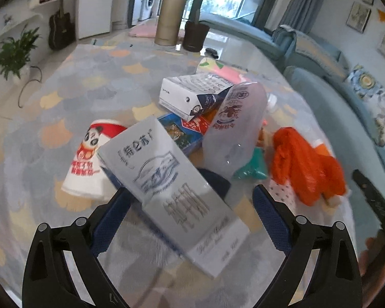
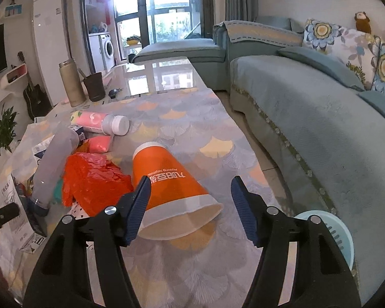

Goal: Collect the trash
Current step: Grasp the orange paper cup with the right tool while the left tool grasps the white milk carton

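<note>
Right gripper (image 2: 191, 205): spread, straddling the tipped orange paper cup (image 2: 166, 179), not yet clamped. Left gripper (image 1: 190, 210): spread around the white flat milk carton (image 1: 166, 184), contact unclear. Left of the cup, crumpled red plastic bag (image 2: 95, 177) and remaining litter uncollected; pale blue bin (image 2: 338, 236) to its right, apparently unfilled.

Patterned tablecloth (image 2: 192, 118) covers the near end of a glossy table (image 2: 166, 71). Far end: tall gold cylinder (image 1: 170, 18) just beside a dark brown cup (image 1: 194, 36). Blue sofa (image 2: 308, 118) runs along the right, floral cushions (image 2: 346, 48) on its back. White fridge (image 2: 51, 43), washing machine (image 2: 107, 48), black guitar (image 1: 60, 29) and potted plant (image 1: 15, 51) stand on the left.
</note>
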`<state>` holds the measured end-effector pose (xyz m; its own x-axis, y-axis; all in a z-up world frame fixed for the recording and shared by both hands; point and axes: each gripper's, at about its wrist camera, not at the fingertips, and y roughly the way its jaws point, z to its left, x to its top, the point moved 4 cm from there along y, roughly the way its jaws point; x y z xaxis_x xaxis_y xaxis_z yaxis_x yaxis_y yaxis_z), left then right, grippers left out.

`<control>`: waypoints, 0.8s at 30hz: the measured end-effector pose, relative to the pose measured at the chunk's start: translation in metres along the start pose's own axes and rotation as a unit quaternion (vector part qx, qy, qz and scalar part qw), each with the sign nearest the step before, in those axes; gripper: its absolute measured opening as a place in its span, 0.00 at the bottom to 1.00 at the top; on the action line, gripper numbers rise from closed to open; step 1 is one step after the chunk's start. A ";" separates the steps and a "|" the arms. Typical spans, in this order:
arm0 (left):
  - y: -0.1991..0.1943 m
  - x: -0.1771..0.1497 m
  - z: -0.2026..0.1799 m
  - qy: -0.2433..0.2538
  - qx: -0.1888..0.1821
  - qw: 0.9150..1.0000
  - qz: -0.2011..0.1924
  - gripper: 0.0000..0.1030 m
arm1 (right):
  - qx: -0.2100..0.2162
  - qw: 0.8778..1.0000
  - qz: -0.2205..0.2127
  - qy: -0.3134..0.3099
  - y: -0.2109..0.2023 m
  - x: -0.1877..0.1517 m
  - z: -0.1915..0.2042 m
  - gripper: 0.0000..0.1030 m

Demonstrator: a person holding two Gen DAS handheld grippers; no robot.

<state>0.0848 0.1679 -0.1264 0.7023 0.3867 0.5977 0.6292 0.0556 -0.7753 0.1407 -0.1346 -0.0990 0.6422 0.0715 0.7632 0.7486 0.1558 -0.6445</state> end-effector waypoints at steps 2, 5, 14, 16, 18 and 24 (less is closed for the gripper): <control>0.008 0.002 -0.001 0.014 0.032 0.999 0.006 0.90 | 0.005 1.000 0.002 0.000 0.001 0.002 -0.002 0.65; 0.012 0.001 0.001 0.040 0.048 0.998 0.009 0.84 | 0.014 1.000 0.008 -0.008 0.005 0.007 0.000 0.72; -0.005 -0.012 0.012 0.118 -0.055 0.991 0.034 0.51 | 0.056 0.995 0.075 -0.022 0.043 0.008 0.001 0.80; -0.010 -0.018 0.017 0.129 -0.077 0.988 0.042 0.51 | 0.069 0.993 0.090 -0.022 0.049 0.004 0.001 0.83; -0.011 -0.021 0.020 0.133 -0.084 0.986 0.045 0.51 | 0.078 0.991 0.107 -0.021 0.059 0.001 0.004 0.85; -0.008 -0.022 0.026 0.125 -0.069 0.988 0.059 0.63 | 0.087 0.988 0.124 -0.009 0.069 -0.002 0.009 0.87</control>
<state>0.0555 0.1830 -0.1384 0.8232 0.1432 0.5495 0.5649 -0.1083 -0.8180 0.1897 -0.1155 -0.1451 0.7981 0.1464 0.5844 0.5274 0.2990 -0.7952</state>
